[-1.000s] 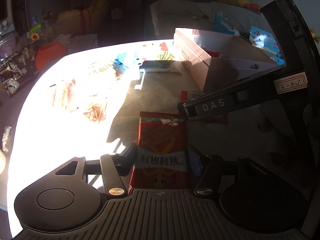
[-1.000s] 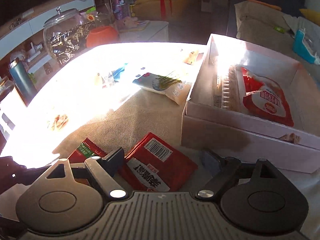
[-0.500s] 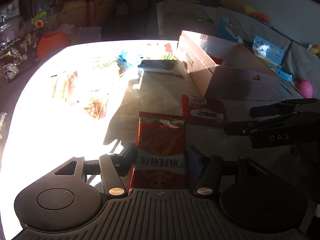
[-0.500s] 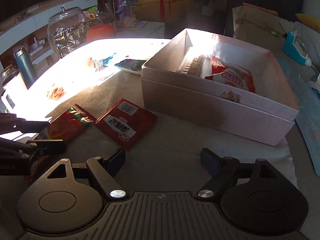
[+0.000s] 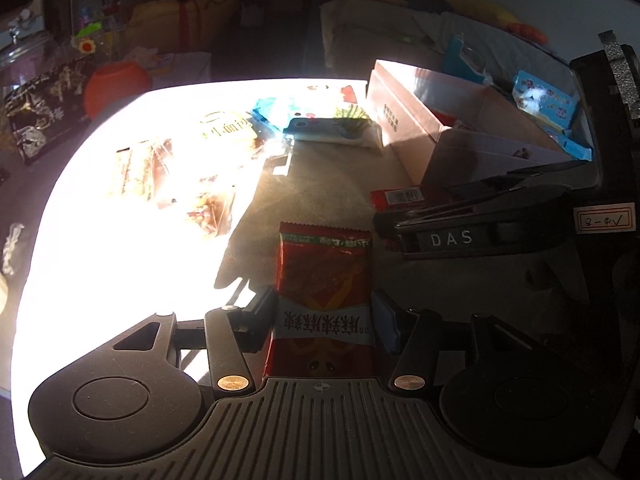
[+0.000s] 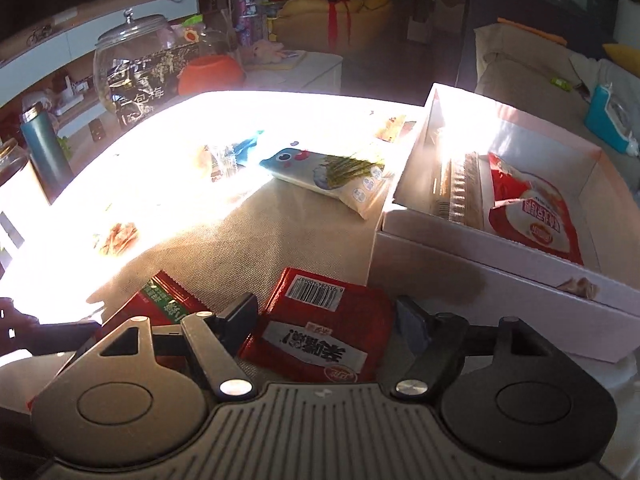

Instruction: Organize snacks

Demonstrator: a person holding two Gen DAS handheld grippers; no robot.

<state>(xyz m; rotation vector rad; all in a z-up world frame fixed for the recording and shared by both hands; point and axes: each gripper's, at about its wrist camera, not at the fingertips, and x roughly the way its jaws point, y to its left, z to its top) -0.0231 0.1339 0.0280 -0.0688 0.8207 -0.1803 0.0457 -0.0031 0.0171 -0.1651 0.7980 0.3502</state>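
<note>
- Snack packet, red with green top strip [image 5: 324, 280], lies flat on the beige tablecloth [image 5: 320, 184], lengthwise between the left gripper [image 5: 323, 318] fingers.
- Left gripper: both pads sit right at the packet's side edges, looks clenched on it; packet rests on the cloth.
- Second red packet with barcode [image 6: 316, 332] lies flat on the cloth just left of the white box [image 6: 500, 276], near its front corner.
- Right gripper [image 6: 326, 322] is spread, released, its fingers on either side of the barcode packet with gaps on both sides; pads not touching it.
- In the right wrist view the green-topped packet [image 6: 160, 304] sits just left of the barcode packet, partly hidden by the left finger.
- In the left wrist view the right gripper body marked DAS [image 5: 480, 220] reaches in from the right, covering most of the barcode packet [image 5: 396, 197].
- White box is open; inside lie a red-and-white pouch [image 6: 532, 208] and a clear ribbed pack [image 6: 456, 188] to its left.
- Blue-and-cream seaweed packet [image 6: 332, 176] lies just beside the box's left wall.
- More snacks [image 5: 176, 176] farther left, washed out by sun glare, details unreadable.
- Glass jar [image 6: 136, 68] and orange bowl [image 6: 210, 74] stand beyond the table.
</note>
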